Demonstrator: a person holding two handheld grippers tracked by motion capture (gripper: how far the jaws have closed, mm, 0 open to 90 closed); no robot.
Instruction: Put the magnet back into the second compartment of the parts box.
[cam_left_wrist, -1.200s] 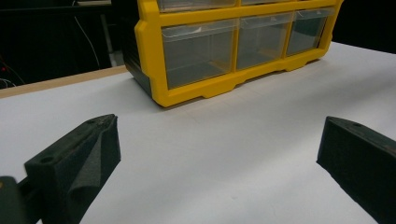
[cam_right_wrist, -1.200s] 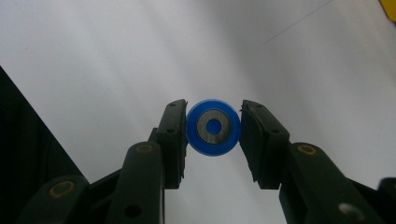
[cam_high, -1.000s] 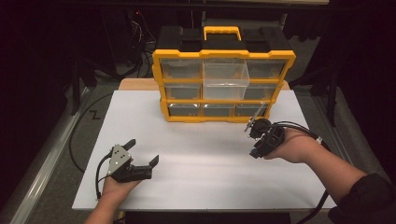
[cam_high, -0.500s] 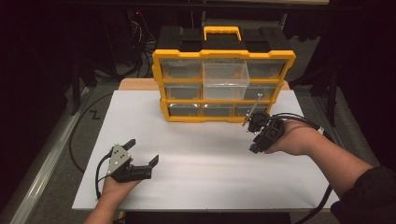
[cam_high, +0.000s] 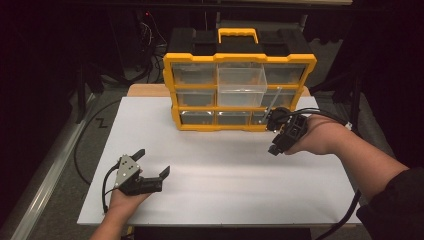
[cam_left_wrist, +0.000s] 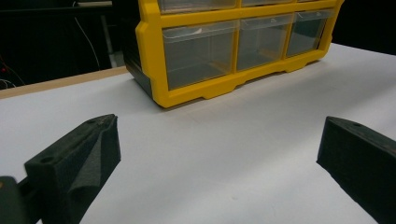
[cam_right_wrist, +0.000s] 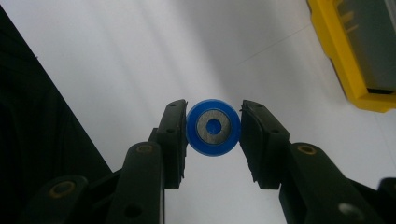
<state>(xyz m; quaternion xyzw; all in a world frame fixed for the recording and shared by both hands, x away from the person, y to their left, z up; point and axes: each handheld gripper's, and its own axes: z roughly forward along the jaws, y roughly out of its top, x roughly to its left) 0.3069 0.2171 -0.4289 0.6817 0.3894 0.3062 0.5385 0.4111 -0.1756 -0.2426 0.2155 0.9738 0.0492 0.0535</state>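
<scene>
Right gripper view: a blue disc with a grey metal ring and a small blue-filled hole at its centre is seen squarely between the two black jaws of the right gripper. The left-hand pad is pressed against the disc's edge, and the right-hand pad meets the opposite edge, so the disc is pinched across its width, face-on to the camera, and is held clear above the white table top. A corner of the yellow organiser is seen at the upper right of that view, well apart from the disc.

From the high view, the right gripper is found at the right of the table, just in front of the organiser's lower right corner, gripped by the right hand. The disc itself cannot be made out from there. A thin grey rod slants up from beside that gripper across the organiser's front. One clear drawer in the middle column is pulled out further than its neighbours.

The left gripper is held low over the near left part of the table by the left hand. In the left gripper view its jaws are spread wide, one at each side of the frame, with nothing but bare white table between them; the organiser's lower drawers are seen farther off.
</scene>
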